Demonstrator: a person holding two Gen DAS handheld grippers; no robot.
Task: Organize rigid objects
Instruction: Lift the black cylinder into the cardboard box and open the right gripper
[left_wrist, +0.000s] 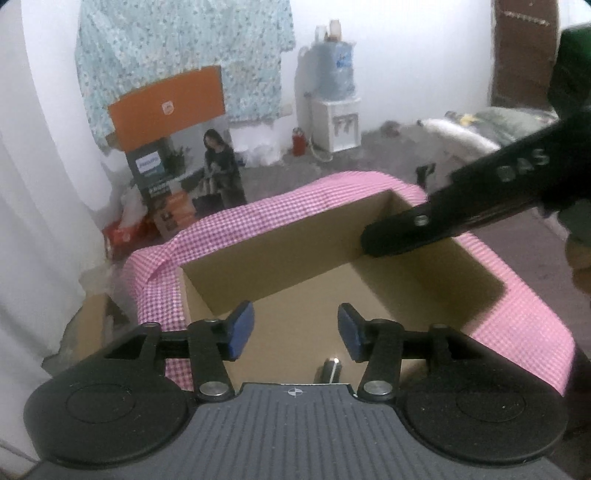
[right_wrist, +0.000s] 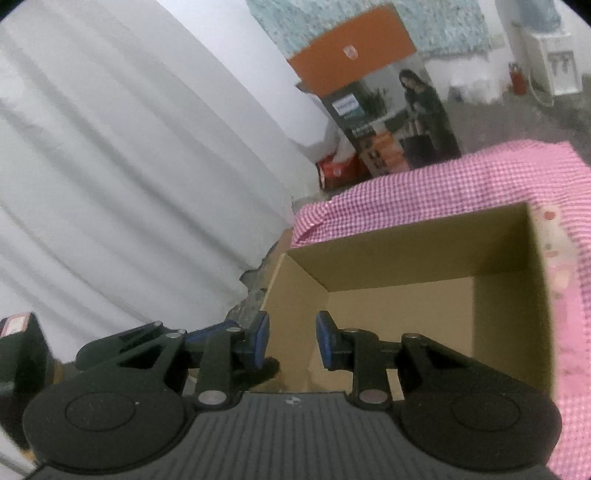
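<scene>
An open cardboard box (left_wrist: 295, 251) stands on a pink checked cloth (left_wrist: 517, 317). My left gripper (left_wrist: 295, 328) hovers over the box's near side, open, with nothing between its blue pads (left_wrist: 240, 330). Just below them a small dark cylinder with a shiny end (left_wrist: 330, 370) lies on the box floor, partly hidden by the gripper body. My right gripper (left_wrist: 373, 243) reaches in from the right above the far corner. In the right wrist view that gripper (right_wrist: 291, 341) is open and empty over the box (right_wrist: 406, 251), whose floor looks bare.
White curtains (right_wrist: 129, 166) hang on the left. On the grey floor behind stand an orange-topped appliance carton (left_wrist: 177, 147), a water dispenser (left_wrist: 336, 122) and a small red canister (left_wrist: 298, 142). A floral cloth (left_wrist: 184, 48) hangs on the wall.
</scene>
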